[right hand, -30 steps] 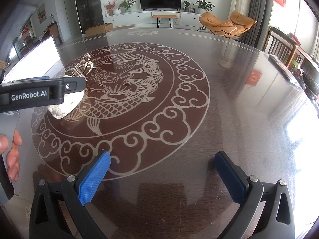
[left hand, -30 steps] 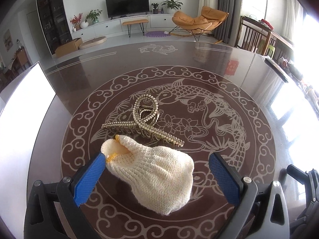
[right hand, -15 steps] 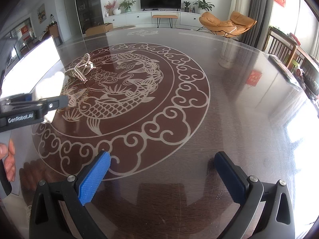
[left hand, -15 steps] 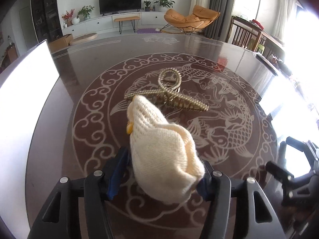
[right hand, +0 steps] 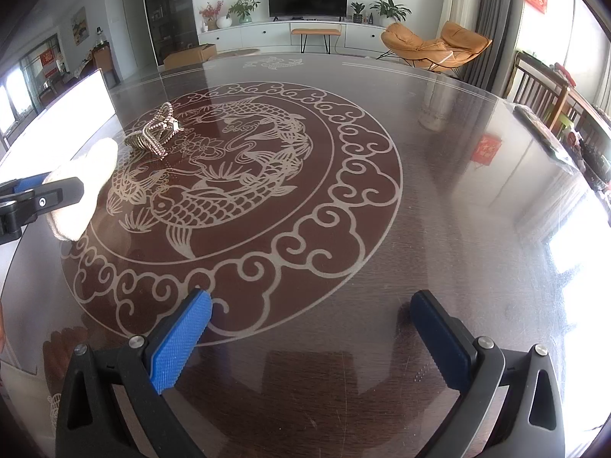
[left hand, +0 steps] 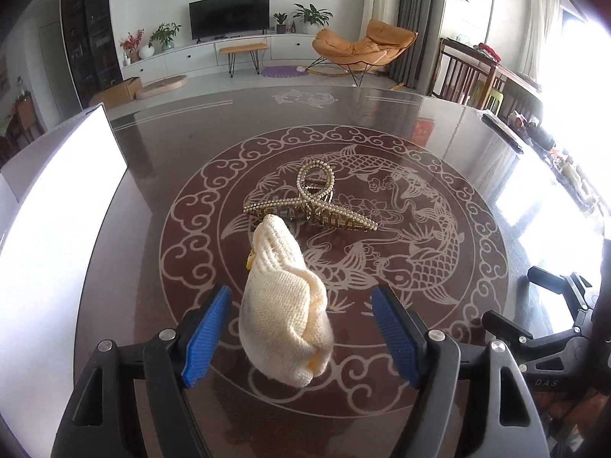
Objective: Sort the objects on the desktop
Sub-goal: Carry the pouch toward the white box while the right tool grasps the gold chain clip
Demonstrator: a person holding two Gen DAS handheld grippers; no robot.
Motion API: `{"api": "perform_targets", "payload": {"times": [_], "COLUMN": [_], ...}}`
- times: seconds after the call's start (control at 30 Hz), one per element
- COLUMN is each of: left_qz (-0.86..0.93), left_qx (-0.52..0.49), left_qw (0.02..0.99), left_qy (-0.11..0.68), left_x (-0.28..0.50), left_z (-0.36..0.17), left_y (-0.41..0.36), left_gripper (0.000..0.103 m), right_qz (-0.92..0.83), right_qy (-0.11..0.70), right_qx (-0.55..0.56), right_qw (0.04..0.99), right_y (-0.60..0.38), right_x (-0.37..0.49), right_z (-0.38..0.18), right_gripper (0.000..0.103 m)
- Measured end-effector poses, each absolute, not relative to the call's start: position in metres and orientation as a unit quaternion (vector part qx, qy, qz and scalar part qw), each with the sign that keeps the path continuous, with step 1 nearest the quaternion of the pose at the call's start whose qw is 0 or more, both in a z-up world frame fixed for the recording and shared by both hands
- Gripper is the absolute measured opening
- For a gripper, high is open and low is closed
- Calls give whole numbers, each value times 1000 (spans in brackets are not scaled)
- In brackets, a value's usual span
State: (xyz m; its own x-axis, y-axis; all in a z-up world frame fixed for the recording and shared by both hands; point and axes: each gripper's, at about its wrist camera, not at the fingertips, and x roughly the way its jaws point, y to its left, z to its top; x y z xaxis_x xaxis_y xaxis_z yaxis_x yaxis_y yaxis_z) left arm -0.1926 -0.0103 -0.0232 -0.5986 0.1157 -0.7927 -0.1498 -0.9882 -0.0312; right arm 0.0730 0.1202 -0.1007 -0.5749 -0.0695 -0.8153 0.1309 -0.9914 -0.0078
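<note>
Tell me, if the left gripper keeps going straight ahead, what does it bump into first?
Most likely the knit pouch: it sits between the left gripper's open jaws, which have just been opening. Past it lies the hair clip. How far above the table the pouch sits is hard to tell.

My black plastic left gripper (left hand: 301,330) and right gripper (right hand: 311,337) wear ribbed blue pads (left hand: 206,334), silver screws, perhaps "DAS" lettering.

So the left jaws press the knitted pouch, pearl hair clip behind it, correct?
Not pressing: the left wrist view shows the left gripper has just been opening its jaws, the knitted pouch between them with a gap each side. The pearl hair clip is behind it.
</note>
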Motion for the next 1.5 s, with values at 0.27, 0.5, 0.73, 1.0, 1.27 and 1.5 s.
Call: {"api": "perform_targets", "payload": {"times": [0.27,0.5,0.73,1.0,1.27,1.5], "left_qz": [891,881,887,902,905,914], "left_qx": [-450,-472,-459,-423,-410,-384], "left_qw": [61,45,48,73,72,57], "left_qy": [17,9,-2,-40,-90,-117], "left_x": [-209,-230,-234,-165,-104,-51], "left_z": [-30,-47,-56,-28,7,38], "left_y": [-9,-12,-23,-61,-97,-139], "left_gripper": [75,75,32,32,32,32], "right_qz": [-887,-887,-887,-895,-809,-795], "right_qy": [34,34,34,108,153,170], "right_qx": [458,458,458,392,465,501], "right_qw": [57,57,57,183,325,297], "right_y": [120,120,120,88,-40,-61], "right_x": [73,73,73,53,-72,-84], "right_z": [-101,-101,-101,-50,-65,-90], "right_gripper": [103,103,103,101,94,57]}}
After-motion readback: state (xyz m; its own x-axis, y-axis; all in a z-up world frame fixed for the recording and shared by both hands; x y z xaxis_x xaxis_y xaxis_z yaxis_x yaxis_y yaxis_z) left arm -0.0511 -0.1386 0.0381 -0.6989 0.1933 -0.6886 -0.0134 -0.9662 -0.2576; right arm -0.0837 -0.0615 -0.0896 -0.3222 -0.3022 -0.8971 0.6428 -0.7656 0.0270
